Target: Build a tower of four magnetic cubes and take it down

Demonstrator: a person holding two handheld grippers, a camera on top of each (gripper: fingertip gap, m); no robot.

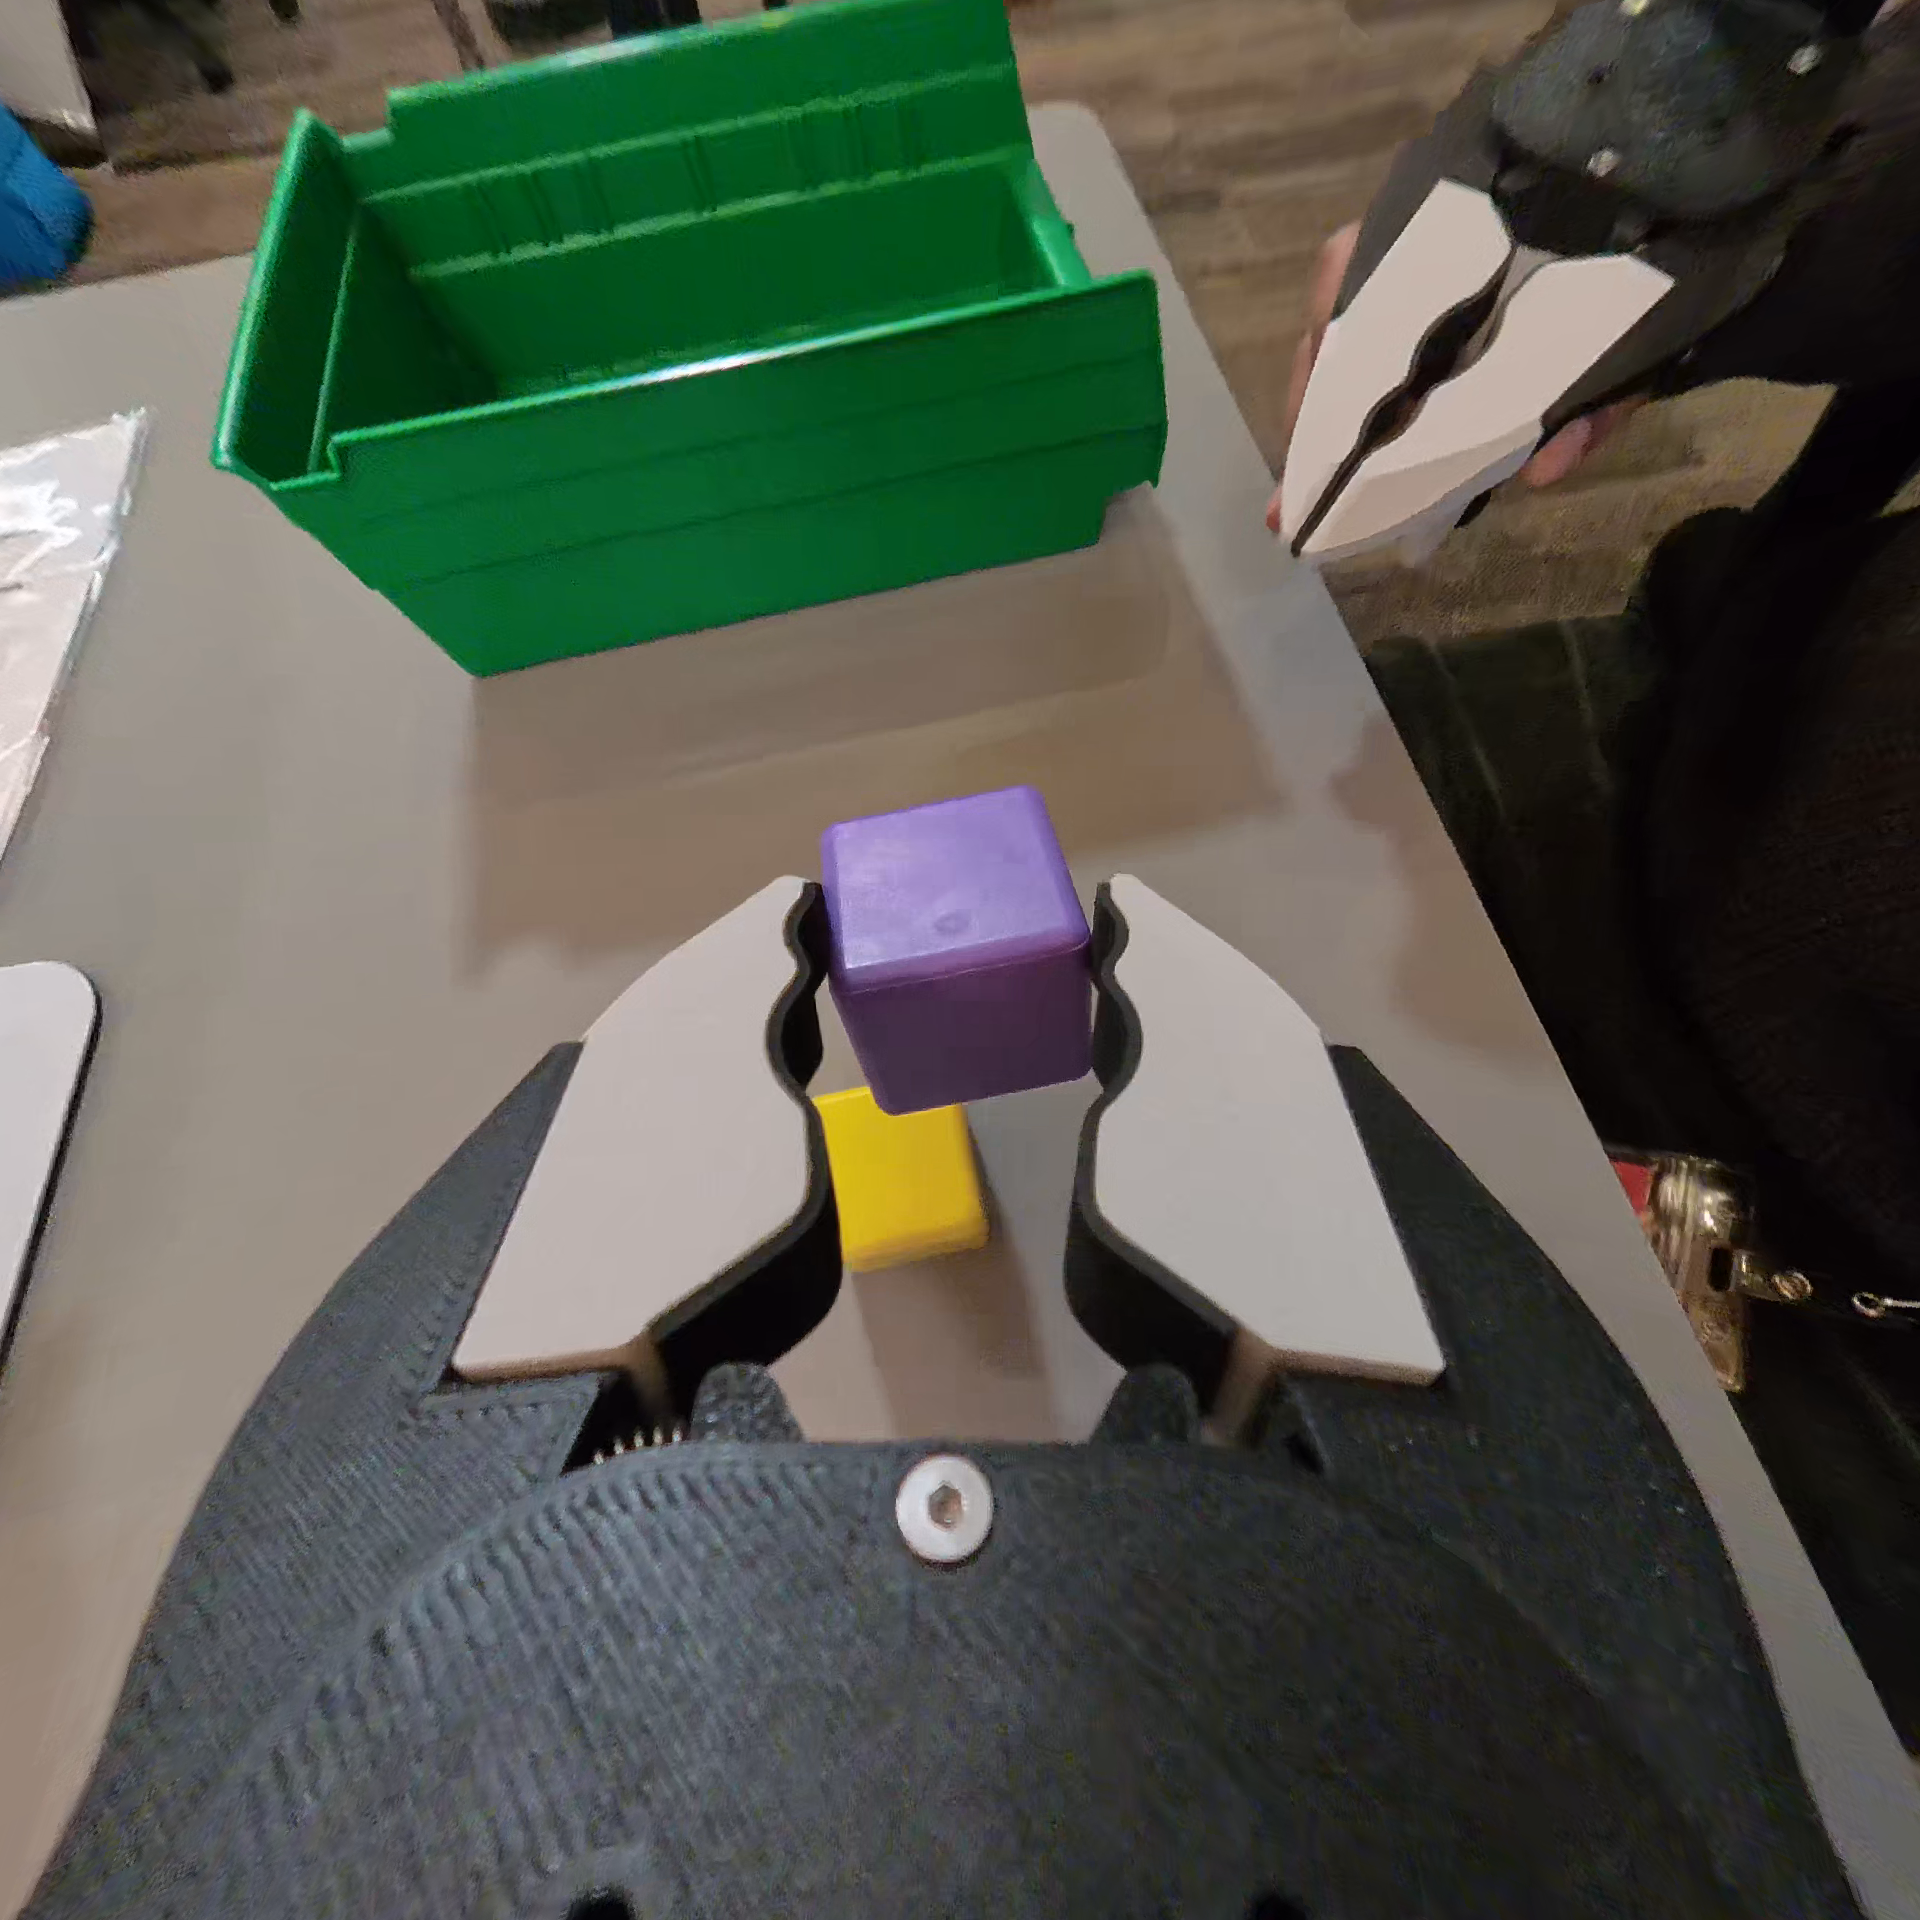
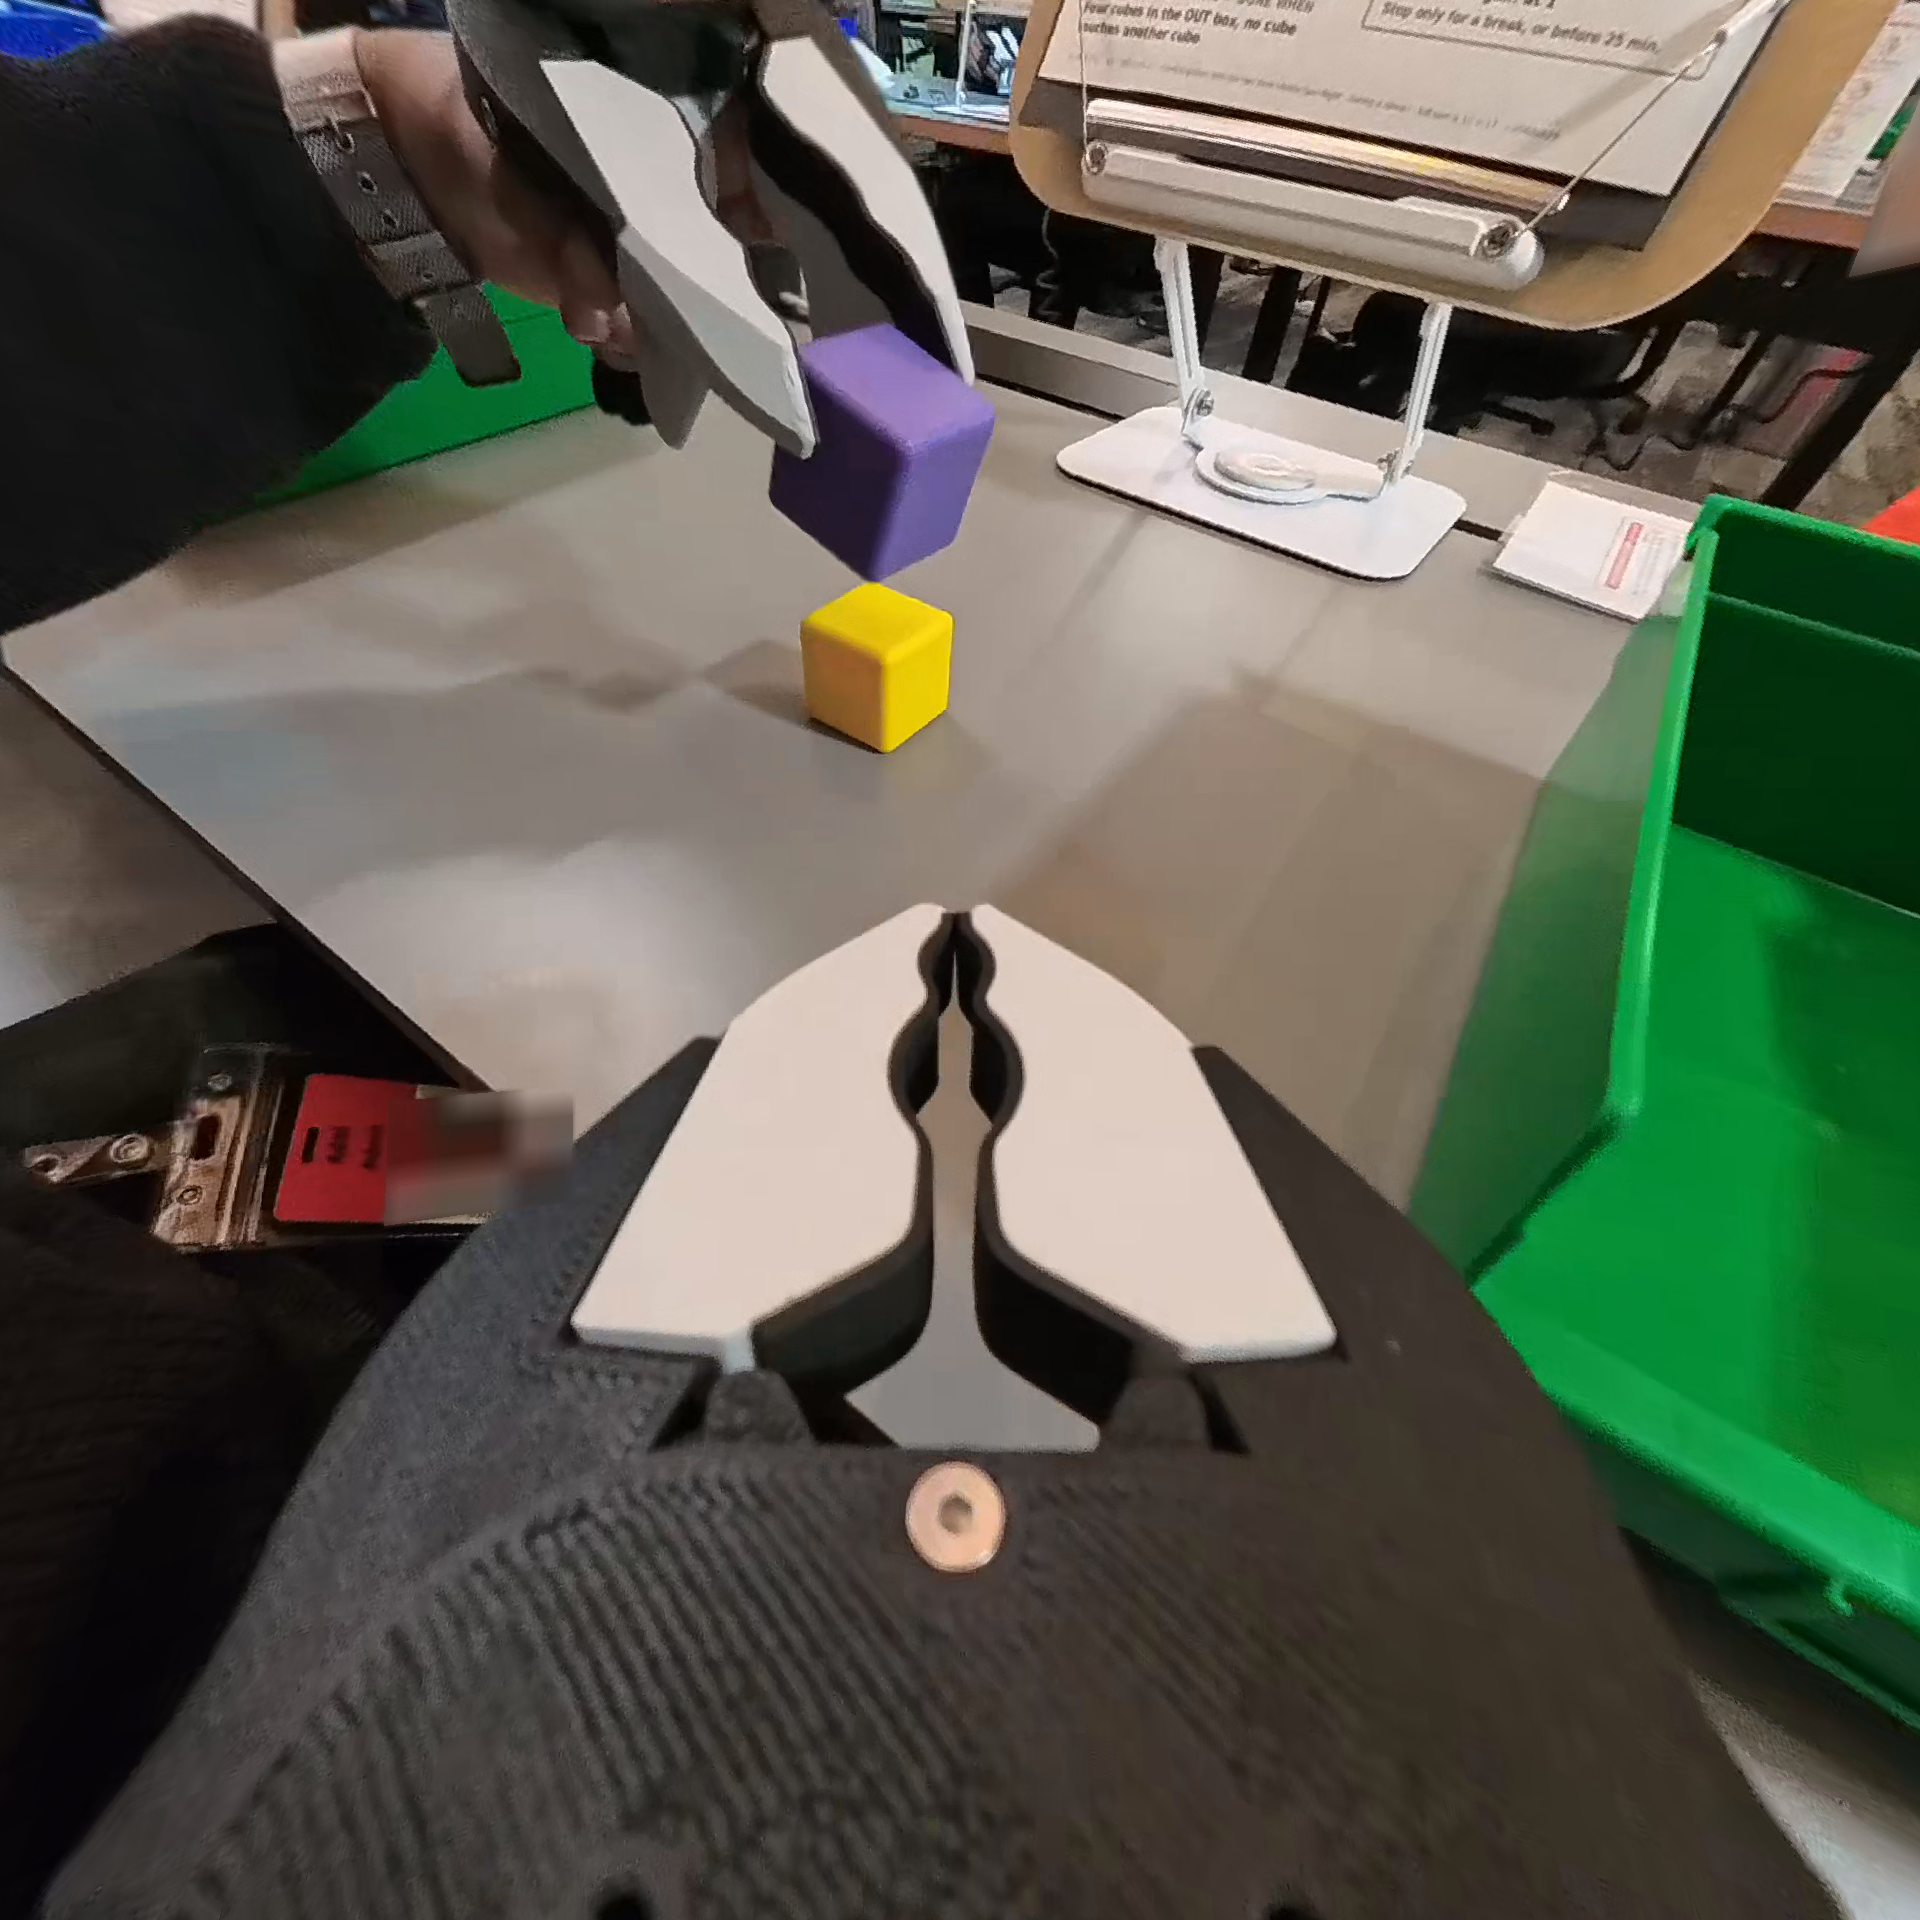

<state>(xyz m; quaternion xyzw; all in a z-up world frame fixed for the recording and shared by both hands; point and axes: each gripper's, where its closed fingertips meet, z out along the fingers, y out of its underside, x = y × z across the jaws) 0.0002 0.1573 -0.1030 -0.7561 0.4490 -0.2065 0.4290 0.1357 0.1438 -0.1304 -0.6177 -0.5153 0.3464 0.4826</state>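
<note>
Grey tabletop (image 1: pixel 312 779) carries a green bin (image 1: pixel 675 395) at left. My left tongs (image 1: pixel 956 966) are clamped on the purple cube (image 1: pixel 956 935), tilted above the yellow cube (image 1: pixel 904 1184). I'd level it before lowering. Only the right wrist view shows their gap; right tongs (image 2: pixel 954 920) rest together, empty.

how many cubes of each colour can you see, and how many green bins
purple cube: 1, held in the left claw above the yellow one
yellow cube: 1, on the table
green bins: 2
total: 4 things
</note>
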